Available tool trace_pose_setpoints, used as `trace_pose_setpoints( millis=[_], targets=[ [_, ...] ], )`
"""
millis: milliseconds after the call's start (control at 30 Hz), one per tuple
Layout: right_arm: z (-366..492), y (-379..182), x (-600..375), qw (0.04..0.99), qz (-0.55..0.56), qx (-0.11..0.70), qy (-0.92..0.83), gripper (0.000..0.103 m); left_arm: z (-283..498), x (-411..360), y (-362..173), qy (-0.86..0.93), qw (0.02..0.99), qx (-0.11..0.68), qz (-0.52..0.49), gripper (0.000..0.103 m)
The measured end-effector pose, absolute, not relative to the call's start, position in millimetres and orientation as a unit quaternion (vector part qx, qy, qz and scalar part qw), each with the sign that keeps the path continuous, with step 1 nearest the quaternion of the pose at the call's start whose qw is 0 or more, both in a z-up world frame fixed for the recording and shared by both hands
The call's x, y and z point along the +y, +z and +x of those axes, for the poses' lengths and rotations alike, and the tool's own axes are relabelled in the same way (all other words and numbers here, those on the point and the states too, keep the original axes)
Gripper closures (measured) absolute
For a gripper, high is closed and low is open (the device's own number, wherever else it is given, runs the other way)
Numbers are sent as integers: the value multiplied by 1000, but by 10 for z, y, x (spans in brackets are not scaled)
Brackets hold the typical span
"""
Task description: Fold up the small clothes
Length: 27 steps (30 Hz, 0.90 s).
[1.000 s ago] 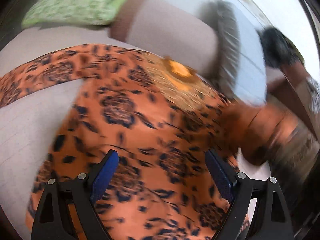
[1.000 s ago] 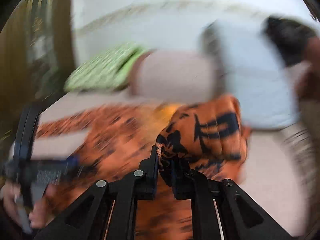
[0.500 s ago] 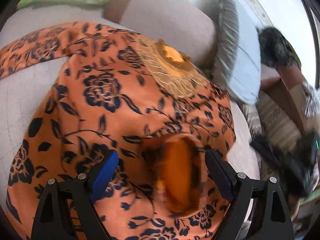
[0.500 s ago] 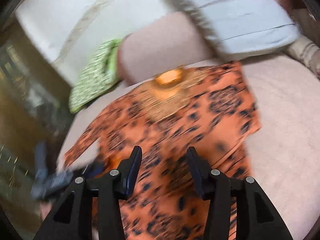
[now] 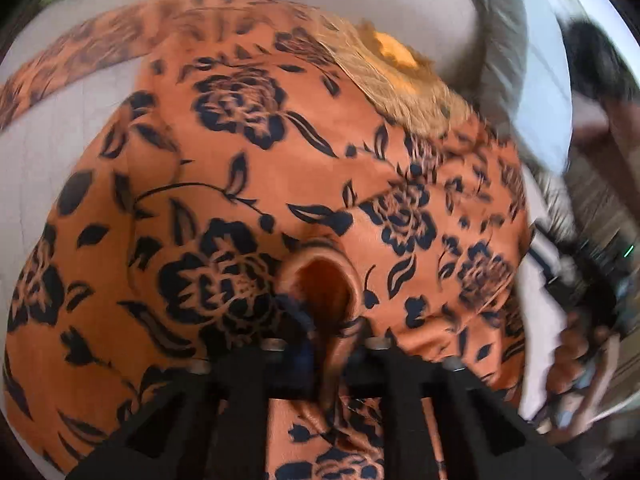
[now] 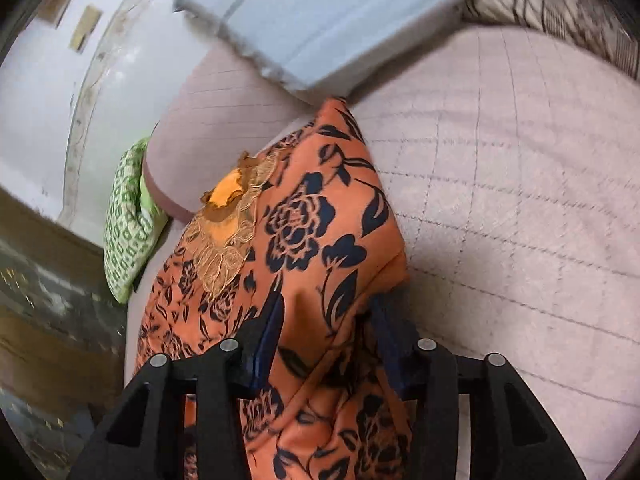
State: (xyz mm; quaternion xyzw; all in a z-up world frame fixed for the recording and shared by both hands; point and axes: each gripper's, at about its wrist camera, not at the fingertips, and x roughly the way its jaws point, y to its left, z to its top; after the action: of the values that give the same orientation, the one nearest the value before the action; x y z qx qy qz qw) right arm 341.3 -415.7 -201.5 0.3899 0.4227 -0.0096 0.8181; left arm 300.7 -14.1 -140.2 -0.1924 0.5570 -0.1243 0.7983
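An orange garment with a dark floral print [image 5: 256, 168] lies spread on a pale quilted bed [image 6: 520, 200]; its gold embroidered neckline [image 5: 396, 76] points toward the pillows. My left gripper [image 5: 324, 332] is shut on a raised fold of the garment, which forms a small loop just ahead of the fingers. In the right wrist view the garment [image 6: 304, 232] lies with its right edge folded over. My right gripper [image 6: 328, 332] is open, its blue-padded fingers [image 6: 268, 336] on either side of the folded edge.
A pinkish bolster [image 6: 208, 120], a grey-blue pillow [image 6: 320, 20] and a green patterned cushion [image 6: 128, 220] lie at the head of the bed. The hand holding the other gripper [image 5: 580, 340] shows at the right of the left wrist view.
My left gripper has closed on the raised fold of the garment. My right gripper let go of the sleeve, which now lies on the garment, and came down open over the garment's right edge.
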Motion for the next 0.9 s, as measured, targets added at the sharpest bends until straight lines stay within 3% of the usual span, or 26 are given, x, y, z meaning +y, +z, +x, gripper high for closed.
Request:
trace_pose_setpoints(
  millis=[33, 167, 300, 400, 433, 533, 633, 700, 833, 900],
  targets=[
    [3412, -2020, -4151, 817, 391, 423, -11, 68, 2974, -92, -1321, -132, 799, 548, -210, 98],
    [3408, -1918, -4066, 828, 375, 417, 7, 65, 2809, 224, -946, -127, 812, 507, -259, 98],
    [3458, -1924, -3938, 834, 346, 429, 9, 65, 2880, 325, -1352, -69, 794, 560, -227, 98],
    [3486, -1781, -3879, 844, 330, 423, 15, 65, 2959, 310, -1674, -66, 752, 599, -267, 98],
    [3523, -1704, -3873, 848, 322, 420, 11, 62, 2963, 281, -1661, -65, 757, 595, -261, 98],
    [3909, -1523, -3924, 850, 313, 423, 18, 42, 3006, 115, -1581, -76, 775, 587, -222, 96],
    [4497, -1563, -4026, 848, 293, 441, 4, 42, 3029, 109, -1608, -80, 772, 587, -231, 96],
    [4928, -1738, -4123, 827, 305, 472, 12, 50, 3023, 163, -1623, -78, 769, 589, -236, 97],
    [5330, -1993, -4257, 802, 297, 518, 6, 96, 2840, 383, -1404, -79, 780, 577, -228, 99],
    [5286, -1875, -4269, 814, 303, 496, 19, 96, 2808, 413, -1277, -75, 795, 558, -224, 99]
  ],
)
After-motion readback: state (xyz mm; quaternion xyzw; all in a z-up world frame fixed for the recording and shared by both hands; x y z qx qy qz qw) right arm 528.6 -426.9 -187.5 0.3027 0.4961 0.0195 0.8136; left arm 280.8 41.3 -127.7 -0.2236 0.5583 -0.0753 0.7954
